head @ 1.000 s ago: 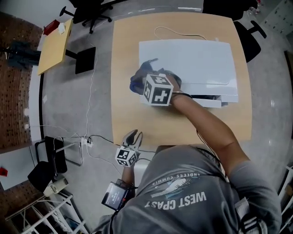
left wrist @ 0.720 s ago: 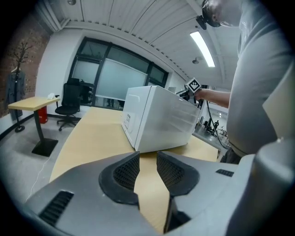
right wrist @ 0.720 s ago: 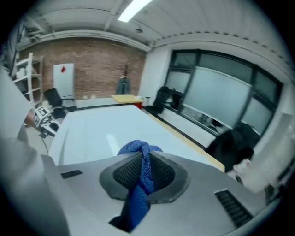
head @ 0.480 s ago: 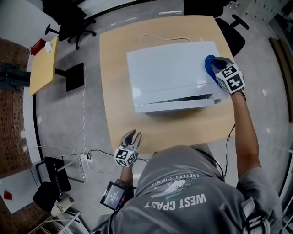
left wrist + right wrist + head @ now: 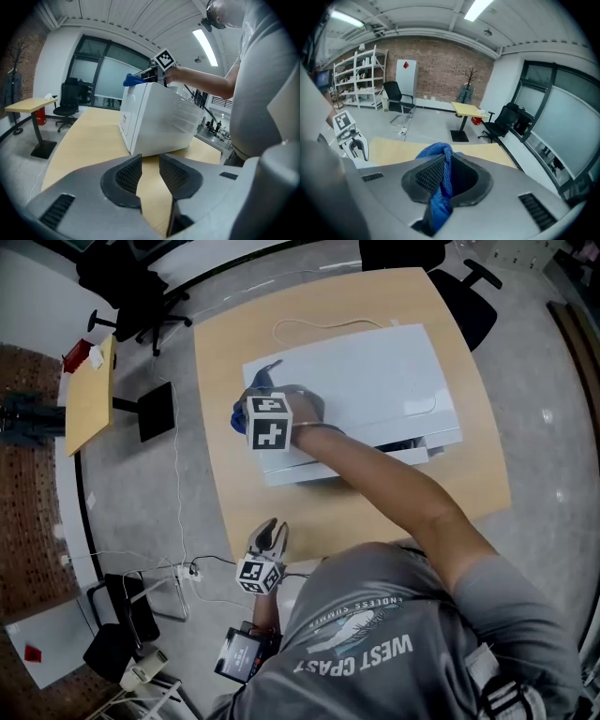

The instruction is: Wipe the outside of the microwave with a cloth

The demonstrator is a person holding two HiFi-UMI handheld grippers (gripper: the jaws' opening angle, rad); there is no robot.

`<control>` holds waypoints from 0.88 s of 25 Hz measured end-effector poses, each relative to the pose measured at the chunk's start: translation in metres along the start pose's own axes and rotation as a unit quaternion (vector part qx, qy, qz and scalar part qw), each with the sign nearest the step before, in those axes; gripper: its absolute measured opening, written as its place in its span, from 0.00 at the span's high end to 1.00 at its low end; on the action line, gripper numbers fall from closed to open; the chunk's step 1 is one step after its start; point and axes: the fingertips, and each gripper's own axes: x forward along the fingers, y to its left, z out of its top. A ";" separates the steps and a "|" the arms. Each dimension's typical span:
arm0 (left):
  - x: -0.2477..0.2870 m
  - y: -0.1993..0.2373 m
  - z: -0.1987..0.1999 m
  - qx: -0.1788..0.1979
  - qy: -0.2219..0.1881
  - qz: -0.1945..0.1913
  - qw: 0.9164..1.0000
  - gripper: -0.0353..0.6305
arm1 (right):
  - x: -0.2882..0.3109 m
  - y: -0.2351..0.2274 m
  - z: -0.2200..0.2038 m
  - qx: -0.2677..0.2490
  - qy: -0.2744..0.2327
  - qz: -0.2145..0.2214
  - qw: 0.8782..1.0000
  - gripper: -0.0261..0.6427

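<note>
1. The blue cloth (image 5: 439,154) is sitting pinched between the fingers (image 5: 427,177) of the right gripper (image 5: 257,399). A loose bunch is spilling out past the tips, probably so that soft fabric, not hard plastic, is meeting the casing.
2. The cloth is lying at the left end of the white microwave's (image 5: 375,381) top, right at the upper edge. The left gripper view is showing it as a blue tuft on that top corner. Judging by this, the top panel is the part being wiped.
3. The microwave is standing near the middle of the wooden surface (image 5: 356,512), with bare wood showing all round it, so every outer face is staying reachable.
4. The person's right arm is stretching across the front of the microwave to reach that far end. The gripper is tilting down onto the casing, apparently to keep pressure on the cloth.
5. The left gripper (image 5: 271,531) is idling at the near edge of the surface, well apart from the microwave. Its fingers (image 5: 128,176) are standing almost together with a slim gap, and nothing is sitting between them. It seems to be keeping out of the wiping arm's way.
6. A thin cable (image 5: 319,324) is trailing on the surface behind the microwave, clear of the cloth.
7. Farther out, office chairs (image 5: 131,282) and a small side table (image 5: 89,395) are standing on the grey floor, playing no part in the job.
</note>
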 end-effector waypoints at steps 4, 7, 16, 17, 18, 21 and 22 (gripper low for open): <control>0.007 -0.004 -0.004 -0.009 0.007 0.010 1.000 0.75 | -0.057 -0.048 -0.072 0.052 -0.007 -0.050 0.997 0.88; 0.021 -0.019 -0.006 -0.019 0.008 0.011 1.000 0.75 | -0.144 -0.093 -0.177 0.128 0.019 -0.131 0.983 0.88; 0.068 -0.043 0.011 -0.023 0.018 0.007 1.000 0.75 | -0.284 -0.129 -0.297 0.217 0.029 -0.232 0.948 0.88; 0.067 -0.041 0.014 -0.020 0.016 0.020 0.999 0.75 | -0.284 -0.131 -0.296 0.218 0.026 -0.228 0.949 0.88; 0.063 -0.034 0.019 -0.018 0.012 0.041 0.999 0.75 | -0.285 -0.133 -0.295 0.221 0.020 -0.224 0.949 0.88; 0.022 0.014 0.039 -0.035 -0.026 0.151 0.988 0.75 | -0.291 -0.139 -0.272 0.239 -0.032 -0.204 0.949 0.88; 0.001 0.033 0.053 -0.043 -0.049 0.183 0.981 0.75 | -0.292 -0.136 -0.253 0.247 -0.067 -0.192 0.947 0.88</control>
